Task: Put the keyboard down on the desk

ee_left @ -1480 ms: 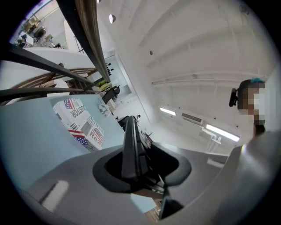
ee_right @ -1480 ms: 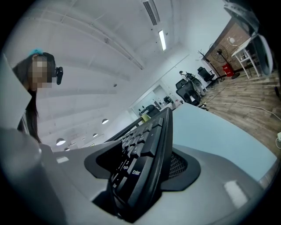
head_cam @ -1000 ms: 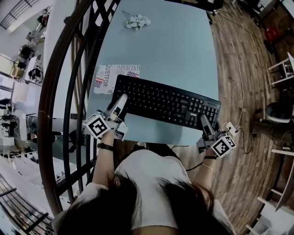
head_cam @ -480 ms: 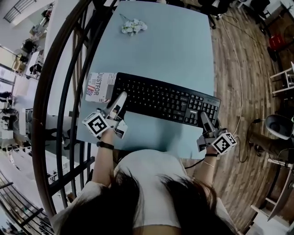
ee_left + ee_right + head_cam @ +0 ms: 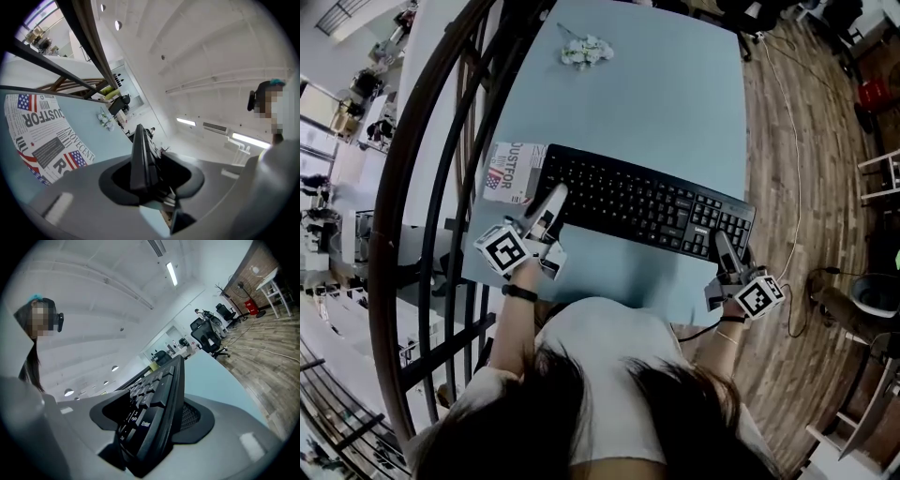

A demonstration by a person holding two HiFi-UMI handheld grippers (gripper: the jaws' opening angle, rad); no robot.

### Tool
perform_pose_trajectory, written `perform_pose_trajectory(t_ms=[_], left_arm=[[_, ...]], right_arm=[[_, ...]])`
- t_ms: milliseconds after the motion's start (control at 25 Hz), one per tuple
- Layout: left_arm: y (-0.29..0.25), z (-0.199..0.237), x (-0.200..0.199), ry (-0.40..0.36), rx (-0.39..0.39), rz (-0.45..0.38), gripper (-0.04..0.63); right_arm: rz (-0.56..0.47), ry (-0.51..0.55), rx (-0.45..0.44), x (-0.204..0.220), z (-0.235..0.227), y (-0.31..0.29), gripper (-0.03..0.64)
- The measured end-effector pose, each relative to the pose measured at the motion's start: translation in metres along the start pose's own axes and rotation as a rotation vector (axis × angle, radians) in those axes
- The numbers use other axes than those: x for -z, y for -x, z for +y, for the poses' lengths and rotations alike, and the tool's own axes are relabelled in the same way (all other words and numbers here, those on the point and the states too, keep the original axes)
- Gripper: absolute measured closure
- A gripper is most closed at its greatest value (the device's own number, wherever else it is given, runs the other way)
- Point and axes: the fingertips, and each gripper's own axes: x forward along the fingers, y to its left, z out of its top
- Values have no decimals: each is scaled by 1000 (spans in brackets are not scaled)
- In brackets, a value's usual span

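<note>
The long black plastic keyboard (image 5: 642,202) is held at both of its short ends over the pale blue rectangular tabletop (image 5: 666,103). It runs across the tabletop's 6 o'clock half, roughly along the near edge, keys facing up.

The left gripper (image 5: 553,197) is clamped on the keyboard's 9 o'clock end, and in the left gripper view the keyboard's thin edge (image 5: 140,154) is seen pinched between the jaws. The right gripper (image 5: 721,241) is closed on the 3 o'clock end, where the number-pad keys (image 5: 159,404) are seen wedged between its jaws.

A newspaper-print sheet with flag motifs (image 5: 511,173) lies just at 9 o'clock of the keyboard, partly tucked beneath its corner as seen from the head view. A small white bundle (image 5: 586,52) lies well apart at 12 o'clock.

The keyboard is level and low, but whether its underside is touching the tabletop or just clear of it cannot be told. The task is judged to be near completion: the placing spot is reached, and what is left is any last settling onto the tabletop and the release of both grips.
</note>
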Motion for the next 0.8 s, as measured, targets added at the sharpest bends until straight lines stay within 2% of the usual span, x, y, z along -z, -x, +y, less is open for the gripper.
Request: perform_pose_trajectory(t_ms=[440,800], left_arm=[[-2,9,9,35,-12,26,442],[7,36,62,116,-62,116,442]], right_arm=[[19,-12,30,8,-4,4,357],[85,-88,102,54,-32,30,356]])
